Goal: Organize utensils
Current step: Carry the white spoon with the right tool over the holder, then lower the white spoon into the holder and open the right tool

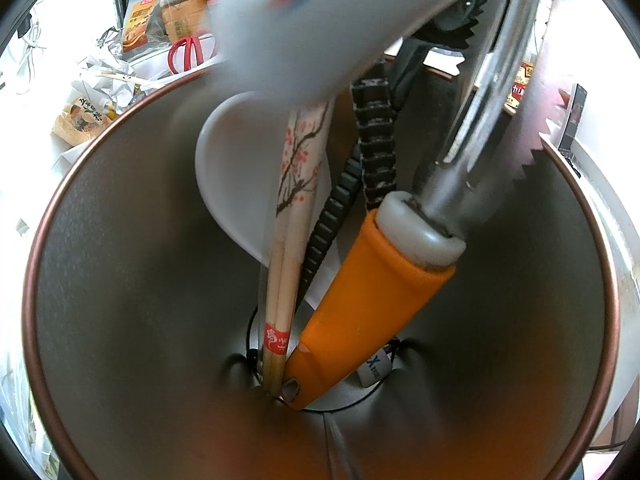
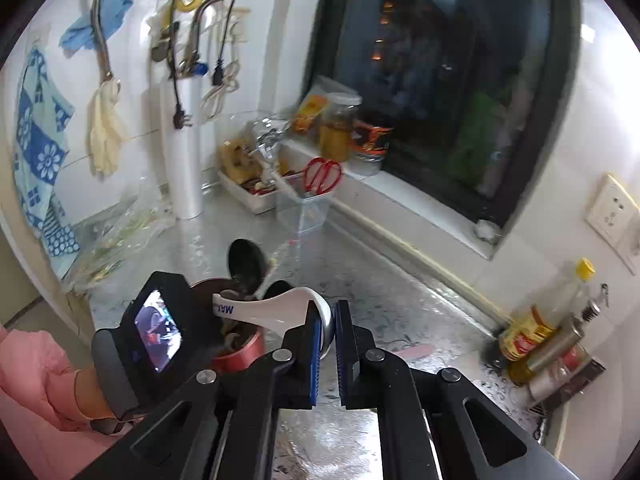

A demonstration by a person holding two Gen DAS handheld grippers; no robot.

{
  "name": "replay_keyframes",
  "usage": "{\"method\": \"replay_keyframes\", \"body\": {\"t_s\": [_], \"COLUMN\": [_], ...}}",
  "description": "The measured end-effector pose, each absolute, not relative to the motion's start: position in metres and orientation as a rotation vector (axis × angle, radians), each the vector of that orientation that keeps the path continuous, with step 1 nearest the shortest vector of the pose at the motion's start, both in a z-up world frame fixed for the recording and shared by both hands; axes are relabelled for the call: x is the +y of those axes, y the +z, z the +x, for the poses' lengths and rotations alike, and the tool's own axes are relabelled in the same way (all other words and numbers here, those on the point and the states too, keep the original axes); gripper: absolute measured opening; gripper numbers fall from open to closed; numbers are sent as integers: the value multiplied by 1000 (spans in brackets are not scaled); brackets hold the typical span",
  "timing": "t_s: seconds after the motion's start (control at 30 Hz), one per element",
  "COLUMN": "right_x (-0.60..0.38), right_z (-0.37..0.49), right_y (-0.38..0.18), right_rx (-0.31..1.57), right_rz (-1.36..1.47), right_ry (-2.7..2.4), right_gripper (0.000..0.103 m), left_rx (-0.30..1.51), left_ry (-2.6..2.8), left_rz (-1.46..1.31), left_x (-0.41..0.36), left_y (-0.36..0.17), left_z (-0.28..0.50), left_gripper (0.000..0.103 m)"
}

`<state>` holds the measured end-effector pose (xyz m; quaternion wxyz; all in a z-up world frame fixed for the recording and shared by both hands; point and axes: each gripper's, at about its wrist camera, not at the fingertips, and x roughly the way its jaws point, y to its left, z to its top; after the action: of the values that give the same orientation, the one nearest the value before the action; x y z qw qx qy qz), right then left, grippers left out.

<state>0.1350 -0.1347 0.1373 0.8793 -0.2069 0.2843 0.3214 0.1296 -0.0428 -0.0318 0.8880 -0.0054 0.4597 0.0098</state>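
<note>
Counter [image 2: 360, 264] of patterned metal meets white tiled wall [image 2: 132, 92], dark window [image 2: 452, 80]

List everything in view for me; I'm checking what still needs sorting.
cup: one, steel inside, copper rim, on the counter
chopsticks: one pair, pale wood, blossom-print sleeve, in the cup
peeler: one, orange handle, in the cup
spoon: one, white, held over the cup
scissors: one, red handles, near the window
counter: one, silver
right tool: black, blue pads, shut on the spoon
left tool: black, above the cup, jaws hidden
</note>
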Motion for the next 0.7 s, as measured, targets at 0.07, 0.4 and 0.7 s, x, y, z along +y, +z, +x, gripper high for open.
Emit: {"method": "replay_keyframes", "body": {"t_s": [0.07, 0.4, 0.7], "right_x": [-127, -99, -87], "right_z": [136, 134, 132], "right_y": [133, 117, 108], "right_rx": [609, 654, 684], "right_rz": [-440, -471, -473], "right_ry": [686, 735, 772], "right_gripper": [7, 9, 11], "left_rx": [956, 955, 956], "left_ry": [20, 21, 22], "left_rz": [-11, -12, -12], "left_x": [-43, -43, -43], "left_y": [-32, -32, -32], "left_z": [130, 130, 130], "left_gripper": [90, 90, 90]}}
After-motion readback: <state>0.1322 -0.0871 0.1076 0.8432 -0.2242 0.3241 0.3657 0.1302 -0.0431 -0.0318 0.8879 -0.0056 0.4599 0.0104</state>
